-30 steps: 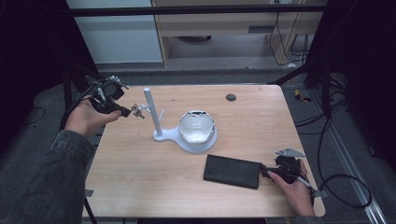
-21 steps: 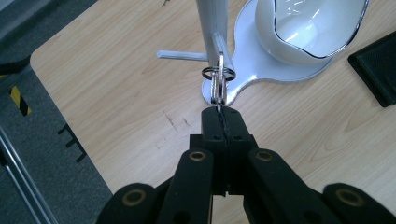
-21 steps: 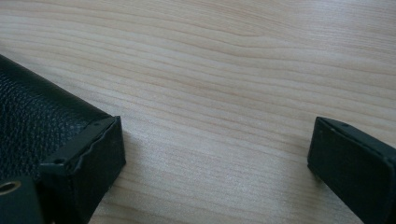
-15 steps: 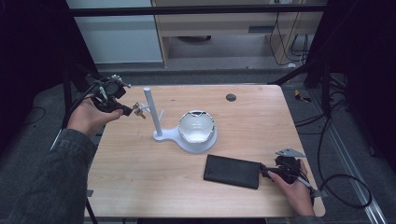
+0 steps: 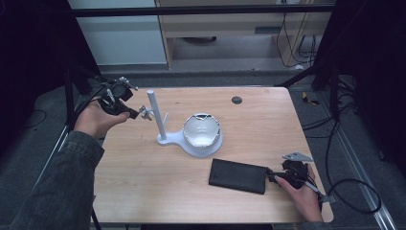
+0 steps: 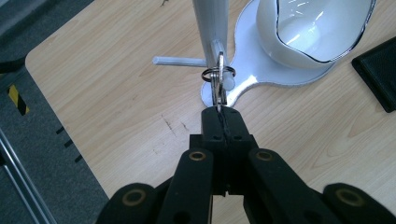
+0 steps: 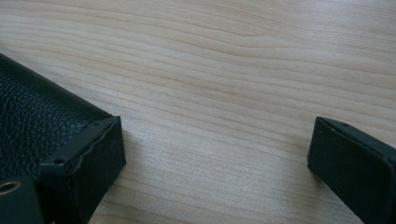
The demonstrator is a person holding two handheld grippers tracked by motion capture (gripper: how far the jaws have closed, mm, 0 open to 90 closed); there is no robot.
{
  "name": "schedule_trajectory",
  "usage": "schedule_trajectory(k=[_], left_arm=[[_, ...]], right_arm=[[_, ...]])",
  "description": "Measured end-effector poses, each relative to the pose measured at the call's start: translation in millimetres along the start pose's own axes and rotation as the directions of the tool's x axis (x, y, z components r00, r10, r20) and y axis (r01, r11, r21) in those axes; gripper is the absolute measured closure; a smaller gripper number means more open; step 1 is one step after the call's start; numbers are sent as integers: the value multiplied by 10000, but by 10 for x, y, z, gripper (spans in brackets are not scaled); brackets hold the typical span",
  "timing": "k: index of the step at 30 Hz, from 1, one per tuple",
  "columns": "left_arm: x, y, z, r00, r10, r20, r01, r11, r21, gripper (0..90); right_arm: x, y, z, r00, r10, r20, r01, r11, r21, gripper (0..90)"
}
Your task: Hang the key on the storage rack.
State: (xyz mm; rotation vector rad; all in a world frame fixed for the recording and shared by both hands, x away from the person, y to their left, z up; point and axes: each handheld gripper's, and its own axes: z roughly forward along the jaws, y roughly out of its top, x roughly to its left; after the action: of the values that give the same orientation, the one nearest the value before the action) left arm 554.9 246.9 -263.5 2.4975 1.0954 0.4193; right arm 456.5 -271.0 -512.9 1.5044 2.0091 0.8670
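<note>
My left gripper (image 5: 136,114) is shut on a small metal key (image 6: 218,88), with its tips (image 6: 224,114) close to the white post (image 6: 211,23) of a stand. The key's ring sits at a short peg on that post; I cannot tell whether it hangs on the peg. A glossy white bowl (image 5: 202,130) rests on the stand's base (image 6: 261,79). Near the table's front right, my right gripper (image 5: 273,177) stands open (image 7: 217,158). A black leather case (image 7: 32,121) lies flat against its left finger (image 7: 88,158), and bare wood shows between the jaws.
A second thin peg (image 6: 177,60) sticks out sideways from the post. A small dark disc (image 5: 236,100) lies at the back of the wooden table (image 5: 143,182). Black frame rails run along both sides, and cables trail on the floor at the right.
</note>
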Motion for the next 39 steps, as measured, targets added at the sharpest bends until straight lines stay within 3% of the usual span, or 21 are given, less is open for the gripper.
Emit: schedule_trajectory(k=[12,14,20,27,39], left_arm=[[4,-9,16,10000,4,17,-4,10000,14,900],[-3,-16,31,9999,-139,1,139,9998,-127,900],[-31,-71,0,9997,112,-211,-118,9994,-316,779],[-69,-151,-59,9995,205,-228,-218,9980,-586,743],[-137,-264,-37,9990,426,-134,-432,9978,-497,724]], right_arm=[[1,0,0,10000,17,-2,-17,10000,6,44],[2,0,0,10000,26,-4,-26,10000,9,44],[0,0,0,10000,-3,1,3,10000,1,44],[1,0,0,10000,4,1,-4,10000,3,44],[0,0,0,10000,-1,1,1,10000,0,44]])
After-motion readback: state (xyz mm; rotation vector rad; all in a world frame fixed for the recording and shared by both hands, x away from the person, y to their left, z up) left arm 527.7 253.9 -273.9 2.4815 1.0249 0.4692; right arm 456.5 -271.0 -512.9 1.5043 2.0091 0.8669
